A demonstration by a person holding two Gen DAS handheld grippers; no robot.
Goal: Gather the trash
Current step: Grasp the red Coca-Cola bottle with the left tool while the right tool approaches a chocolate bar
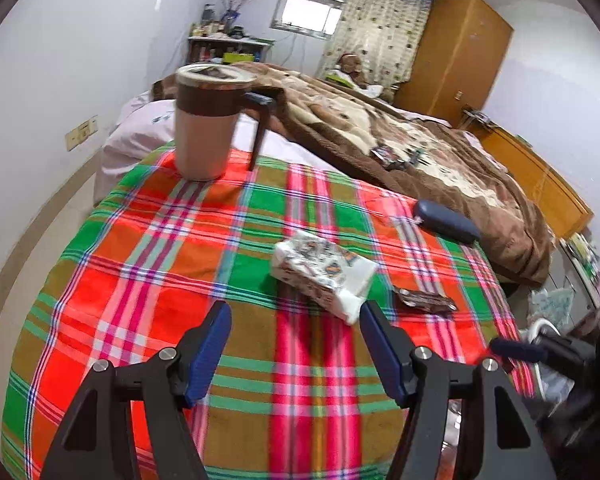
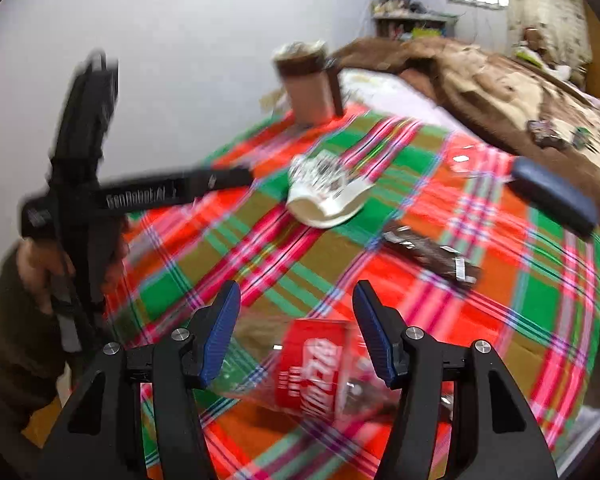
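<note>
A plaid cloth [image 1: 140, 264] covers the table. On it lie a patterned tissue pack [image 1: 324, 270], also in the right wrist view [image 2: 324, 192], and a dark snack wrapper [image 1: 424, 300], also in the right wrist view [image 2: 428, 256]. A clear plastic bottle with a red label [image 2: 312, 372] lies near the table's front edge, between and just below the open jaws of my right gripper [image 2: 296, 312]. My left gripper [image 1: 296, 328] is open and empty, just short of the tissue pack; it shows from the side in the right wrist view [image 2: 172, 192]. The right wrist view is blurred.
A tan mug with a brown band and handle [image 1: 208, 120] stands at the table's far left. A dark blue case [image 1: 446, 222] lies at the far right edge. Behind is a bed with a brown blanket [image 1: 420, 140] bearing more small wrappers [image 1: 392, 158]. A wooden wardrobe [image 1: 456, 56] stands at the back.
</note>
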